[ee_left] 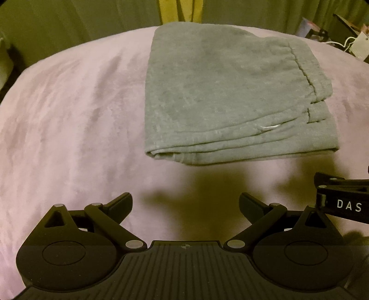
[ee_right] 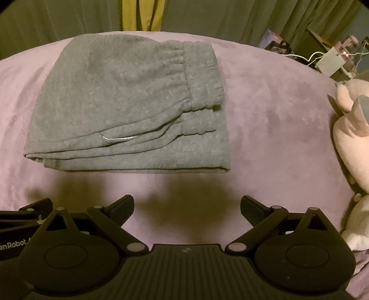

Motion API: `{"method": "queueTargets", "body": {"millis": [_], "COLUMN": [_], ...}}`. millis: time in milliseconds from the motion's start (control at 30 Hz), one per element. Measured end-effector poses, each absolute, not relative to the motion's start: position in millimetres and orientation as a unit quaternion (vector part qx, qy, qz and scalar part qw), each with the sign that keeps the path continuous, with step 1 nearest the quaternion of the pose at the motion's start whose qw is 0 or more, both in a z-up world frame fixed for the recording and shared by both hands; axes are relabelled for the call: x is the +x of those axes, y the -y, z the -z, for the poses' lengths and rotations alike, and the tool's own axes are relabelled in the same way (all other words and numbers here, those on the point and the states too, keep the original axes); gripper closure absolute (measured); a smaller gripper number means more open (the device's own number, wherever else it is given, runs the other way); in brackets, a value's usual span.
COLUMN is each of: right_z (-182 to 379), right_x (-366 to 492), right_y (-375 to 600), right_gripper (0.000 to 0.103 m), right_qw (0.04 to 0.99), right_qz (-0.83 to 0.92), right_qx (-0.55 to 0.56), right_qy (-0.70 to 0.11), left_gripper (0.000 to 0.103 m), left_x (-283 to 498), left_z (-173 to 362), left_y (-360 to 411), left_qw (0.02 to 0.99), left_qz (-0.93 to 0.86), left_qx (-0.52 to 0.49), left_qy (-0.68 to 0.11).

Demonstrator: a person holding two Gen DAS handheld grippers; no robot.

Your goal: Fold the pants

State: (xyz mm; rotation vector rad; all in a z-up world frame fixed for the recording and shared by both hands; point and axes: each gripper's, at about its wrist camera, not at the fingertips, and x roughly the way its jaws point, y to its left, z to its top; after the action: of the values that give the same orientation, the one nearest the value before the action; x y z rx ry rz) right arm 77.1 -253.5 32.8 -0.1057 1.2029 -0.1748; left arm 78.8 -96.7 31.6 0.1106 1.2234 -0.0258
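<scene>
On the bed, under a lilac plush cover, the grey pants lie folded into a thick rectangle of several stacked layers, with the gathered waistband on the right side and the folded edges facing the cameras. At the left, the left gripper hovers over the cover just short of the pants, its jaws spread wide and holding nothing; its shadow falls on the cover between it and the near fold. A short white thread or tag shows in a crease of the pants near the front. Just right of the left gripper, the right gripper hovers level with it, also clear of the cloth, its jaws likewise spread and empty. Farther right, at the bed's edge, a pale pink plush toy rests against the cover. Behind the bed hang green curtains, and cables and a small white box sit at the far right.
</scene>
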Motion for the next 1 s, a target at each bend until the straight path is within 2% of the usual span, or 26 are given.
{"method": "queueTargets", "body": {"millis": [1000], "right_z": [-35.7], "right_x": [75.6], "right_y": [252.0], "right_gripper": [0.004], "right_qw": [0.821], "right_qz": [0.08], "right_qx": [-0.056], "right_qy": [-0.563], "left_gripper": [0.002], "left_x": [76.8], "left_z": [-36.8], "left_y": [100.6], "left_qw": [0.82], "left_qz": [0.02], "left_qx": [0.057], "left_qy": [-0.57]}}
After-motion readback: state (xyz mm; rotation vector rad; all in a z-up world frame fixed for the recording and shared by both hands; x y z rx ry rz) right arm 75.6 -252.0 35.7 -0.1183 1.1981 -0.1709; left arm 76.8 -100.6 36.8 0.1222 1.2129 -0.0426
